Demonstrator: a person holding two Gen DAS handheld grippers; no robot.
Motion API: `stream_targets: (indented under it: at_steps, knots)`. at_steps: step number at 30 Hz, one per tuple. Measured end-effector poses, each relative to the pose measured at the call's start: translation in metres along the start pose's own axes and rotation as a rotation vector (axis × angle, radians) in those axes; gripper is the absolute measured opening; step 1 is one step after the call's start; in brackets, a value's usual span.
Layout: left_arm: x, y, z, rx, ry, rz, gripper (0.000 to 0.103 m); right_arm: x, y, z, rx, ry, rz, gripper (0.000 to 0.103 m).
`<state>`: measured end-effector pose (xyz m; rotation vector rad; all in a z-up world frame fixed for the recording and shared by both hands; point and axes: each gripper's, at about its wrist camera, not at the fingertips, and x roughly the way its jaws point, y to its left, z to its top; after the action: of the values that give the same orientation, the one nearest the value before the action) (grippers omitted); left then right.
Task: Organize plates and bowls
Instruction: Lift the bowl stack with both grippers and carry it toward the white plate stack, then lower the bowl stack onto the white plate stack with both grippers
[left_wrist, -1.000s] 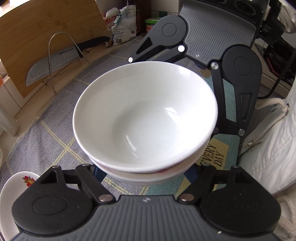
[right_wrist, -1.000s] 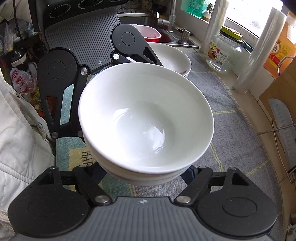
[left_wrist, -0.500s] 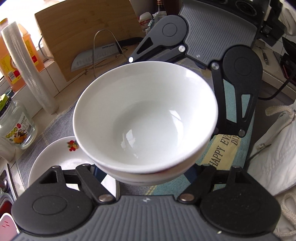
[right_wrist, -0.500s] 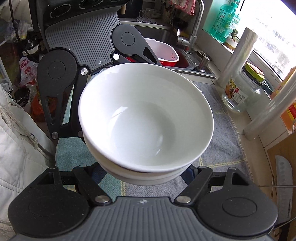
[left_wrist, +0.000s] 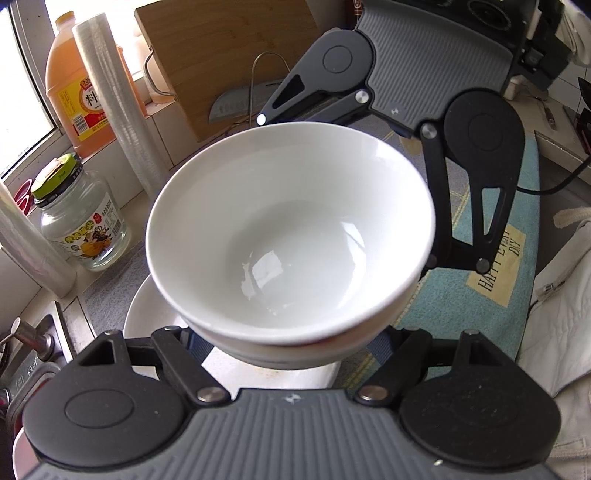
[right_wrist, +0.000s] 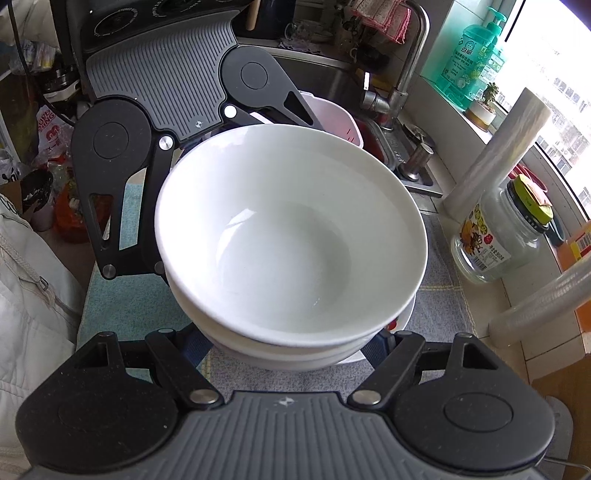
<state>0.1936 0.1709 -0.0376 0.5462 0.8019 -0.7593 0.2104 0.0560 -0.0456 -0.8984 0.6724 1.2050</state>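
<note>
A stack of two nested white bowls (left_wrist: 291, 240) fills both views; it also shows in the right wrist view (right_wrist: 291, 236). My left gripper (left_wrist: 291, 354) and my right gripper (right_wrist: 291, 350) face each other across the stack, each with its fingers spread around the lower bowl from opposite sides. The fingertips are hidden under the bowls. The stack hangs just above a white plate (left_wrist: 147, 317) on the counter mat, whose rim also shows in the right wrist view (right_wrist: 404, 317).
A glass jar (left_wrist: 79, 221), rolls of cling film (left_wrist: 118, 110), an orange bottle (left_wrist: 79, 88), a cutting board (left_wrist: 229, 55) and a knife in a wire rack line the window side. The sink (right_wrist: 369, 122) with a pink tub and a tap lies beyond the plate.
Both grippers have carried the bowl stack sideways along the counter toward the sink. The white plate, earlier off to the side, now lies directly beneath the bowls.
</note>
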Motion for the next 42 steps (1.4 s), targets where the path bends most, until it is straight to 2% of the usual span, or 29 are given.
stream_targets:
  at_steps: [8, 16, 31, 42]
  knots:
    - [0.014, 0.033, -0.007, 0.019, 0.012, 0.024, 0.081, 0.026, -0.017, 0.019, -0.013, 0.001, -0.038, 0.085]
    - [0.032, 0.052, -0.015, 0.009, 0.042, -0.004, 0.081, 0.049, -0.025, 0.021, 0.013, 0.021, -0.029, 0.085]
    - [0.046, 0.064, -0.016, -0.012, 0.076, -0.042, 0.081, 0.066, -0.034, 0.018, 0.068, 0.037, 0.016, 0.084]
    - [0.048, 0.065, -0.018, -0.016, 0.069, -0.052, 0.082, 0.070, -0.035, 0.018, 0.080, 0.044, 0.024, 0.084]
